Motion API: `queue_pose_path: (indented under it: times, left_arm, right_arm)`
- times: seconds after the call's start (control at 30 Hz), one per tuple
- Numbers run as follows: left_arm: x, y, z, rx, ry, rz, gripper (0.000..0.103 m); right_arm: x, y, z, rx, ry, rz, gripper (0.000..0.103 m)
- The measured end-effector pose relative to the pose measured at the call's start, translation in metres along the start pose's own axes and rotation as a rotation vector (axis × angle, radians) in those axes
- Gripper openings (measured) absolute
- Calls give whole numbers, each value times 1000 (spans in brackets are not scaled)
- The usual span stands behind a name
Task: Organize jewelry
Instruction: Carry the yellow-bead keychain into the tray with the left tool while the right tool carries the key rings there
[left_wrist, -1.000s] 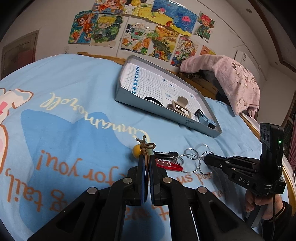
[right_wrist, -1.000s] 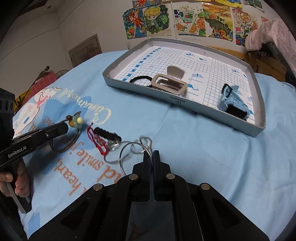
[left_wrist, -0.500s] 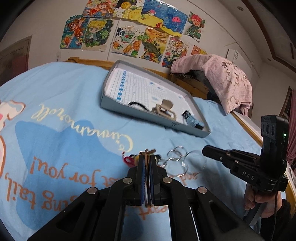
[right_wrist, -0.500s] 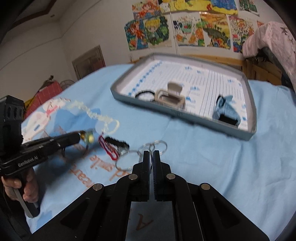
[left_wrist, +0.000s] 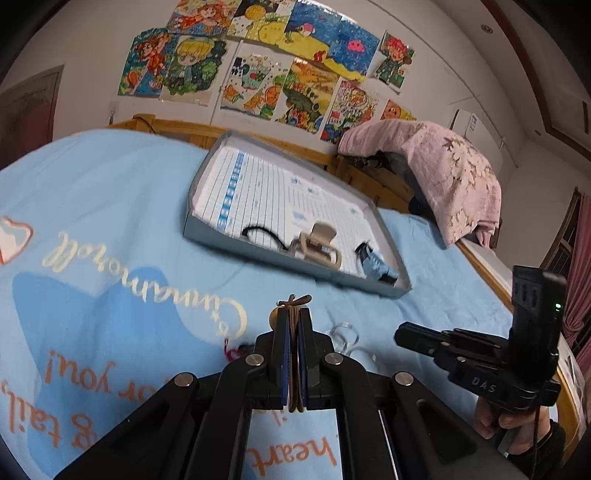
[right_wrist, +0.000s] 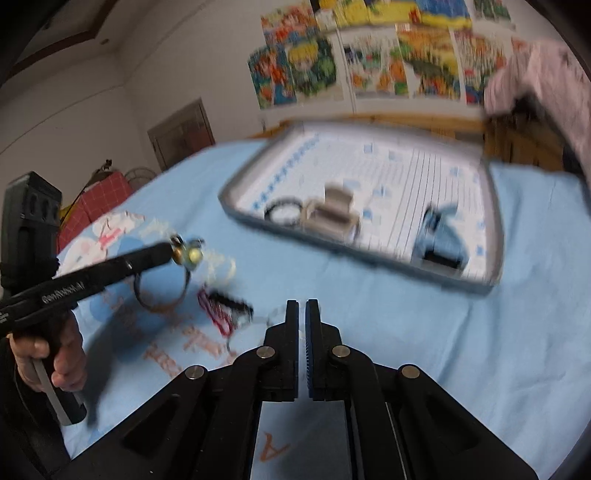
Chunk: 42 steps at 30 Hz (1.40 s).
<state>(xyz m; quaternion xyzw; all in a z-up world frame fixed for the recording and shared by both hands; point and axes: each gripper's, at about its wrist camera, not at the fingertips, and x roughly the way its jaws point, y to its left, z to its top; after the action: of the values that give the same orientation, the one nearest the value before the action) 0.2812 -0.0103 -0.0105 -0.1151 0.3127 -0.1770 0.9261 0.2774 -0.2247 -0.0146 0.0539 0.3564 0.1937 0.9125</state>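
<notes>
Brown cord bracelet (left_wrist: 294, 363) pinched in our left fingers (left_wrist: 284, 354); right fingers (right_wrist: 291, 347), just parted, hold nothing; we carry it level to the tray (left_wrist: 295, 264), upper centre.

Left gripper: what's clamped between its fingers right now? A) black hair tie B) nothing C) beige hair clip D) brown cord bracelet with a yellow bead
D: the left gripper is shut on the brown cord bracelet, lifted off the bedsheet.
</notes>
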Motion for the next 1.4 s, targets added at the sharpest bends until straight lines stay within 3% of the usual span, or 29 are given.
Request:
queue_pose_path:
  times: [0.07,0.4,0.43,0.57,0.6,0.73,0.93,1.17,1.4]
  left_arm:
    - [2,2,-8,-5,18,4,4]
    - [11,9,-22,-16,56,8,4]
    - [11,9,-23,-16,56,7,4]
    - [11,9,-22,-17,55,5,4]
    - [11,8,-22,-17,54,3,4]
    - [9,6,-20,-13,42,0,4]
    - [3,2,-5,-15,16,-11,4]
    - [7,-4,38,-6,-48,-10,4]
    - [44,-8,84,-27,-105,12,4]
  right_arm:
    - [8,-1,-6,3,32,-6,35]
    - [42,5,-20,-40,139,-61,36]
    - [44,6,-21,-42,142,-62,34]
    - [47,10,-21,-50,145,-59,6]
    - [47,10,-22,-51,144,-60,4]
    - [40,10,-19,-49,107,-68,3]
    - [9,11,-3,-64,-20,-91,3]
    - [-23,8,38,-82,-198,-106,2]
    - [-17,-13,71,-53,-329,-143,2]
